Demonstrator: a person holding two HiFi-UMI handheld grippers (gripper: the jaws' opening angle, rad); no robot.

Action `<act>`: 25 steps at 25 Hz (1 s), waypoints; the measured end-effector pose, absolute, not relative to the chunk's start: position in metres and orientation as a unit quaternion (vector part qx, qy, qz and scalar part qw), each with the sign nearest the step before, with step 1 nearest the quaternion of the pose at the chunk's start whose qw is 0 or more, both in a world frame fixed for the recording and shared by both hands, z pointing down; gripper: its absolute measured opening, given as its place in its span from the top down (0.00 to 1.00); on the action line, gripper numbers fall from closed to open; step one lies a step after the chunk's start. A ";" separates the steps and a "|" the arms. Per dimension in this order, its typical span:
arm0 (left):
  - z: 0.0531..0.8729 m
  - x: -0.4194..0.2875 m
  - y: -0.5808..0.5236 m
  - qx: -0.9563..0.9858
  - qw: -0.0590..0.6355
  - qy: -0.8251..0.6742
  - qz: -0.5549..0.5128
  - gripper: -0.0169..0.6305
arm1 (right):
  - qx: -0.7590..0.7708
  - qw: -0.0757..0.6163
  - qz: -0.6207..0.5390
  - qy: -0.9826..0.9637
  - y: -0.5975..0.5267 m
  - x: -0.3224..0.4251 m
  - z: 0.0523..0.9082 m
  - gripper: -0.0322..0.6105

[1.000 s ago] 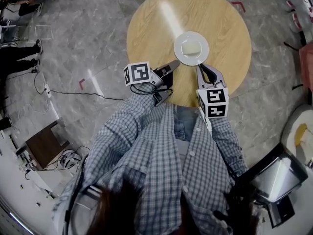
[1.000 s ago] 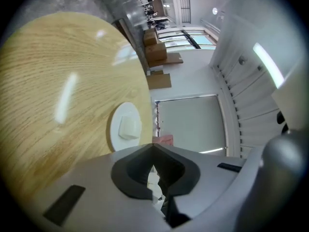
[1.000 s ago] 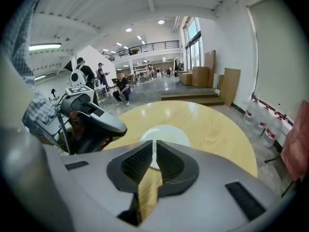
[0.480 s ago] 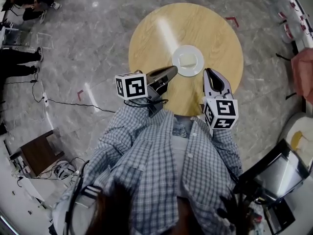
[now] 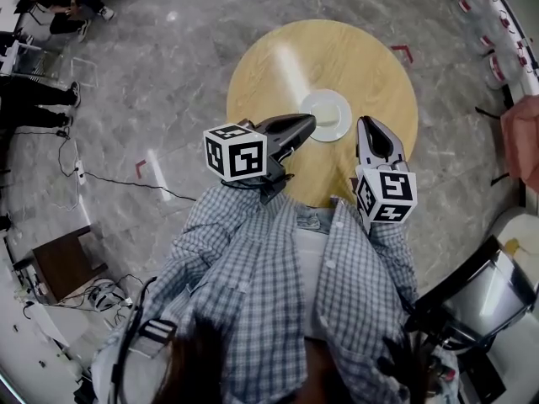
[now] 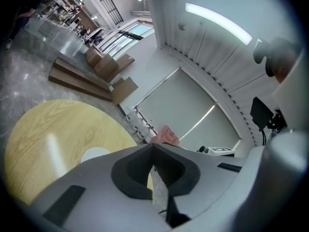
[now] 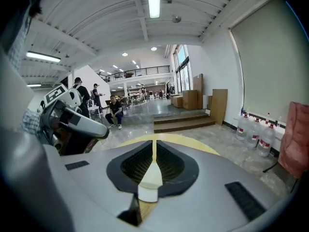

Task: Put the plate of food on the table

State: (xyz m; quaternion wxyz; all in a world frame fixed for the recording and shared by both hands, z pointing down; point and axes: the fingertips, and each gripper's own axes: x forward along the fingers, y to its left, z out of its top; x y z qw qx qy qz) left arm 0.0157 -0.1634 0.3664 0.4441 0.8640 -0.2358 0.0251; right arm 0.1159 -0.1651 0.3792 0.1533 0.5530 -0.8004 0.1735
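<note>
Item: plate [image 5: 327,114], white, round, lying flat on the round wooden table [image 5: 278,66], toward the near-right part of the top and well in from the rim, so it has bare wood on every side and looks in no danger of tipping. The food on it is a paler patch at the centre, too small to identify. Item: left gripper [image 5: 310,121], jaws drawn together with nothing between them, the tips pointing at the plate's near-left edge and just beside it; whether they touch the rim cannot be told. Item: right gripper [image 5: 366,124], jaws closed to a thin slit and holding nothing, near the plate's right side but apart from it. A pale patch shows through the hollow behind its tips, and what it is cannot be told. Both tools are held at the near edge of the table, one on each side of the plate. Judgement: the plate rests on the table on its own weight, neither tool carries it, and the placing appears done. Item: checked shirt [image 5: 278,293] of the person standing at the table's near side.
</note>
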 end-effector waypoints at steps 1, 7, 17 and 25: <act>0.365 0.017 -0.163 0.867 0.438 -0.235 0.029 0.96 | 0.552 0.160 0.166 -0.801 -0.166 0.115 0.379 0.90; 0.367 0.019 -0.164 0.865 0.444 -0.233 0.026 0.96 | 0.537 0.165 0.163 -0.811 -0.166 0.107 0.379 0.90; 0.368 0.024 -0.161 0.868 0.436 -0.235 0.035 0.96 | 0.546 0.144 0.180 -0.805 -0.165 0.116 0.379 0.94; 0.366 0.028 -0.158 0.879 0.412 -0.232 0.060 0.96 | 0.546 0.142 0.181 -0.806 -0.164 0.117 0.378 0.94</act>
